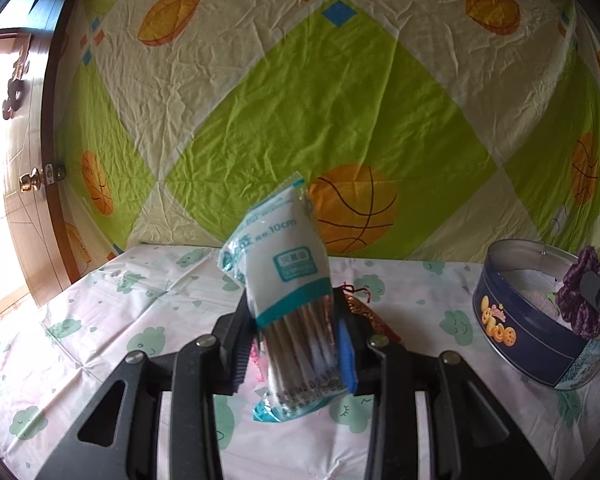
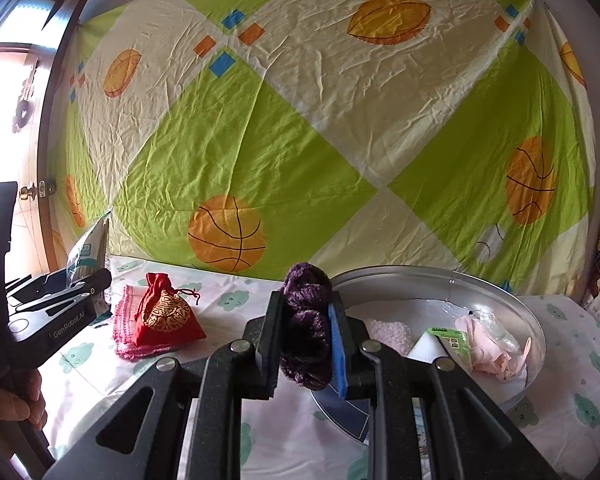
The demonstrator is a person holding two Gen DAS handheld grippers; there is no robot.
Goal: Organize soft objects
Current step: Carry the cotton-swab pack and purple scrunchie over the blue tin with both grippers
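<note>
**Right wrist view: both hands loaded, tin is the drop point**

Right wrist view: right gripper (image 2: pixel 306 344) pinches a purple knit piece (image 2: pixel 306 320) between its fingers, just left of the round tin (image 2: pixel 536 320), which already holds a pink cloth (image 2: pixel 496 344). Left gripper (image 1: pixel 296 340) pinches a cotton swab pack (image 1: pixel 284 280), held upright above the table (image 1: pixel 100 320). Red pouch (image 2: pixel 166 316) sits on a pink towel (image 2: pixel 124 320), not yet sorted. My call: carry the knit over the rim before letting go; keep the swab pack clear of the right hand.
</note>
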